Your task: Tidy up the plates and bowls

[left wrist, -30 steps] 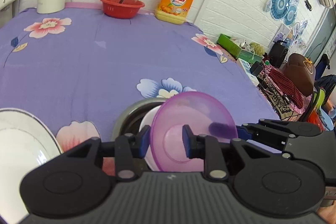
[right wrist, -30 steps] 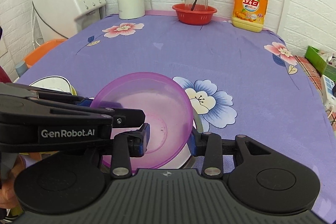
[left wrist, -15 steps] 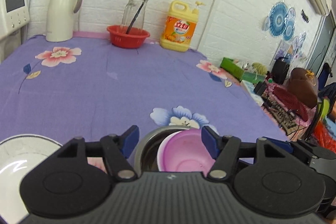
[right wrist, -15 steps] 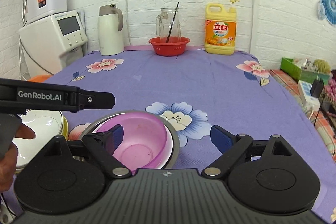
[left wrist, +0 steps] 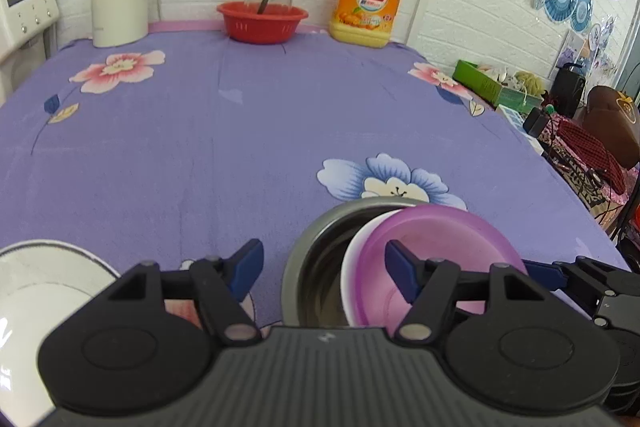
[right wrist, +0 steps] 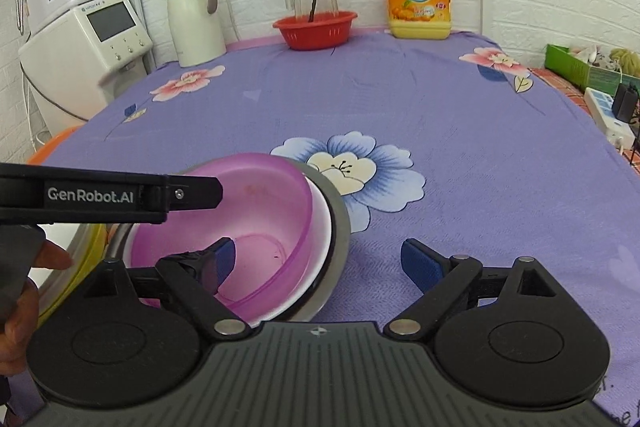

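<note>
Resting on a desk (left wrist: 240,131) draped in purple floral cloth, the dishes sit close to the near edge. At far left lies a white plate (left wrist: 44,291) with a thin dark rim, partly hidden behind the left claw (left wrist: 324,267). That claw hangs with its jaws spread and nothing between them — one blue pad over bare cloth, the other in front of the bowls.

Just right of it stands the stack: a translucent purple bowl (right wrist: 240,211) nested inside a white bowl (right wrist: 322,227), both sitting in a grey metal bowl (right wrist: 340,223). The purple one leans slightly instead of lying flat. In the right wrist view, something yellow-rimmed shows just left of the stack, though I cannot tell what it is.

The right claw (right wrist: 316,261) is spread wide and grips nothing — one pad sits low in front of the purple bowl, the other over the cloth to the right.

The purple bowl looks like thin plastic: probably light, a little flexible, smooth and apt to slip. Its rim seems the best place to pinch. The plate looks like ceramic, likely heavier and breakable, best taken at its edge.
</note>
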Demonstrator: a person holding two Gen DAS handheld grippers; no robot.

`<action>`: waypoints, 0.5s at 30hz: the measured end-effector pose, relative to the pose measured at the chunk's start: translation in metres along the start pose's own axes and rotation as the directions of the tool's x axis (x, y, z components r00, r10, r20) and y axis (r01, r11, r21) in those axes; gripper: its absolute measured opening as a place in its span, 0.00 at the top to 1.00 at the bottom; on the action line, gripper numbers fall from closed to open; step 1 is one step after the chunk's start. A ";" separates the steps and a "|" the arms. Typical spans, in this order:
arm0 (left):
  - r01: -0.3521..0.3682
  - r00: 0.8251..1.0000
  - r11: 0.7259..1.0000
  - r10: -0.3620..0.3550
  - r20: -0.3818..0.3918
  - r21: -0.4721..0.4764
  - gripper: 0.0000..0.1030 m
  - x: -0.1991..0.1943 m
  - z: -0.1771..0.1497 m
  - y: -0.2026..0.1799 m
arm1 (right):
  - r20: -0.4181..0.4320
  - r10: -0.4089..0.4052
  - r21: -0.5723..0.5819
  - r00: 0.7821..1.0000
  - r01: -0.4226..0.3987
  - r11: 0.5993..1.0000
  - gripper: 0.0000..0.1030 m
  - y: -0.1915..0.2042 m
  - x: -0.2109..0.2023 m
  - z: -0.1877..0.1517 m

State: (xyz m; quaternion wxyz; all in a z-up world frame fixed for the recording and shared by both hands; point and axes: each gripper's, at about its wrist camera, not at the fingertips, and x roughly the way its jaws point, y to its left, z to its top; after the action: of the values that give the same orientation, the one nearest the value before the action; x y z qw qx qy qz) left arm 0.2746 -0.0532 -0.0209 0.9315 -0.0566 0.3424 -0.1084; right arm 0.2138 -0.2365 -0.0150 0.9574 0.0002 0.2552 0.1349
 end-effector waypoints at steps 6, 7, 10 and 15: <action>0.016 1.000 1.000 -0.016 -0.027 0.005 0.34 0.010 -0.002 -0.004 | -0.021 0.017 0.027 1.000 -0.016 1.000 0.00 -0.002 0.007 -0.002; 0.021 0.999 1.000 -0.021 -0.031 0.005 0.33 0.011 -0.003 -0.005 | -0.024 0.021 0.034 0.999 -0.020 0.999 0.00 -0.003 0.007 -0.003; 0.033 0.999 0.999 -0.033 -0.039 0.004 0.33 0.013 -0.004 -0.006 | -0.021 0.023 0.033 1.000 -0.023 0.999 0.00 -0.001 0.009 -0.004; 0.051 0.998 0.999 -0.051 -0.048 -0.008 0.32 0.014 -0.007 -0.006 | -0.002 0.017 0.034 1.000 -0.017 0.999 0.00 0.000 0.011 -0.005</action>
State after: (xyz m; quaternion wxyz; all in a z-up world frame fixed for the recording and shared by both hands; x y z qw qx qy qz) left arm 0.2798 -0.0626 -0.0336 0.9198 -0.0660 0.3635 -0.1321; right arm 0.2203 -0.2342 -0.0245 0.9558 0.0187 0.2585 0.1388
